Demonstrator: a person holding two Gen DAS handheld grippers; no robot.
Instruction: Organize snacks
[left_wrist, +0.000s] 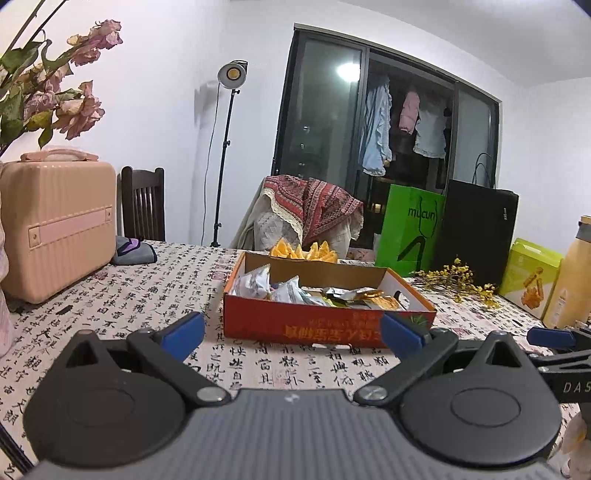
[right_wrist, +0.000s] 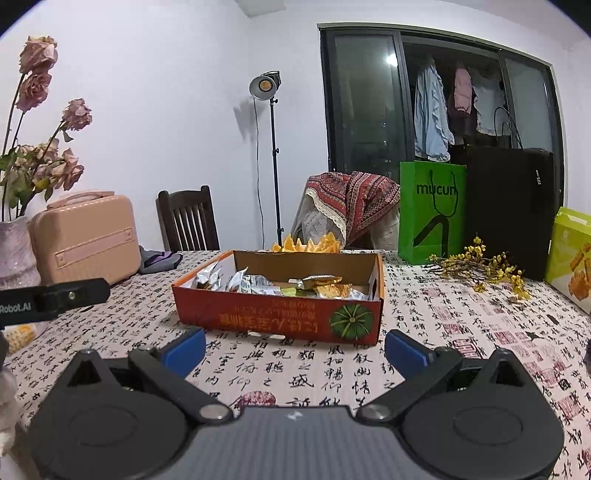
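Judging from both wrist views, the task looks barely started or between picks: nothing is held. The left gripper (left_wrist: 293, 334) sits low centre of its frame with its blue-padded fingers spread wide and nothing between them; the right gripper (right_wrist: 294, 349) is the same, spread and empty.

The shallow red-orange cardboard box (left_wrist: 325, 323), printed with a green pumpkin (right_wrist: 350, 320), sits mid-frame on the calligraphy-print tablecloth (right_wrist: 303, 373), just beyond both sets of fingers. The silver and gold foil snack packets (left_wrist: 295, 290) already lie inside it, silver ones toward the left, gold ones toward the right. Whether that is sorted or just dumped is unclear.

Possible leftovers: a lime-green snack carton (left_wrist: 532, 273) at the right edge, well apart from the box. No loose packets show on the cloth.

Hard to read:
- box floor and packet count, hidden by the near wall
- orange pointed shapes (right_wrist: 306, 243) behind the box, identity unclear
- a yellow container (left_wrist: 570, 280) cut off at the right edge
- pink hard-shell case (right_wrist: 86, 236) at left, closed
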